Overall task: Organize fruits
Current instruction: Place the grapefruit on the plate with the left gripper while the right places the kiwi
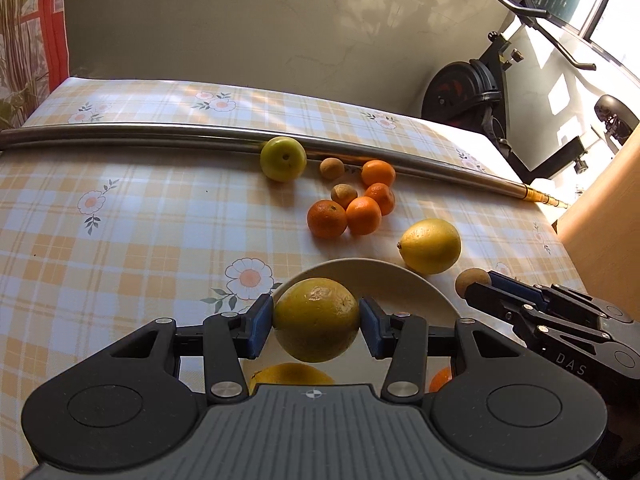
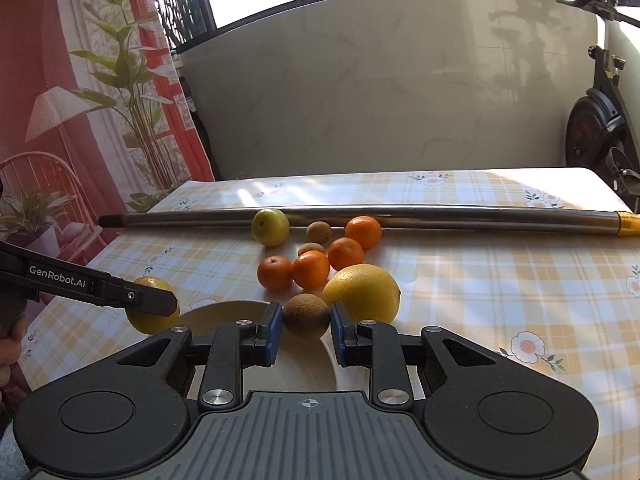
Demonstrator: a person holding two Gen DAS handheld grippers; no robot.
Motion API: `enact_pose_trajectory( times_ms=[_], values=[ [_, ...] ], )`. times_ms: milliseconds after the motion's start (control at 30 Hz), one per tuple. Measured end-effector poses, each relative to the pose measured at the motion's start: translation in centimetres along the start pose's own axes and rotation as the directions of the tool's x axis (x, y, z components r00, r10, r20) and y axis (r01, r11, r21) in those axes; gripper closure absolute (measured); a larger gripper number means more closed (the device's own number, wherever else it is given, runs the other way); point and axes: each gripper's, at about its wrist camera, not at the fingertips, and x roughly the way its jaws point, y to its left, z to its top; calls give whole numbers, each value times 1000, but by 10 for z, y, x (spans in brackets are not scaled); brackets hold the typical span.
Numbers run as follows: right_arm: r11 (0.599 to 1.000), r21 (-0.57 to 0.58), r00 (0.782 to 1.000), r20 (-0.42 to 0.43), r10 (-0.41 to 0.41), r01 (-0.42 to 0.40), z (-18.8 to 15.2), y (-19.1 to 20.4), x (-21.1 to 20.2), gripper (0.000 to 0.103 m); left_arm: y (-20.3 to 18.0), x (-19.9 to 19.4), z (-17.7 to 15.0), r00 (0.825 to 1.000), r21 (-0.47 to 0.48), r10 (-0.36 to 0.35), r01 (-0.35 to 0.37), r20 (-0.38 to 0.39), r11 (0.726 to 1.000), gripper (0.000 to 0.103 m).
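The left gripper [image 1: 316, 322] clamps a scuffed yellow citrus fruit [image 1: 316, 320] between its blue pads, holding it over the near part of a cream plate [image 1: 400, 276]. Another yellow fruit [image 1: 290, 374] and a bit of orange fruit [image 1: 440, 380] show lower in the left wrist view, partly hidden by the gripper body. The right gripper [image 2: 306, 320] is closed on a small brown kiwi-like fruit [image 2: 306, 316], held over the plate's right side.

Beyond the plate, a lemon [image 1: 431, 246] lies on the checked floral tablecloth [image 1: 120, 240], just beside the rim. Farther back sit four mandarins [image 1: 362, 216] clustered together, with two small brown fruits [image 1: 343, 195] among them. A green-yellow apple [image 1: 283, 159] rests against a long metal pole [image 1: 160, 136] lying across the table. An exercise bike [image 1: 472, 92] stands beyond the table's far corner, by a pale wall.
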Motion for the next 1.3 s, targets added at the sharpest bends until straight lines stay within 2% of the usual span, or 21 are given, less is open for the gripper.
enact_pose_trajectory(
  times_ms=[200, 400, 700, 1000, 1167, 1300],
  values=[
    [999, 42, 999, -32, -3, 5, -13, -2, -9, 79, -1, 4, -6, 1000, 2, 8, -8, 3, 1000, 53],
    [999, 36, 998, -66, -10, 13, -24, 3, -7, 79, -2, 11, -4, 1000, 3, 18, -18, 6, 1000, 53],
    [999, 34, 996, -87, -16, 19, -26, 6, -4, 79, 0, 24, -8, 998, 1, 55, -55, -15, 998, 53],
    [999, 43, 994, -102, -26, 31, -28, 2, -1, 79, -3, 26, -12, 998, 24, 70, -69, -6, 997, 53],
    [999, 37, 994, -106, -31, 35, -29, 3, 0, 79, 0, 25, -18, 998, -16, 66, -66, -1, 998, 53],
    [999, 19, 993, -109, -38, 40, -31, 5, 1, 79, -3, 25, -24, 996, -5, 87, -87, 9, 996, 52]
  ],
)
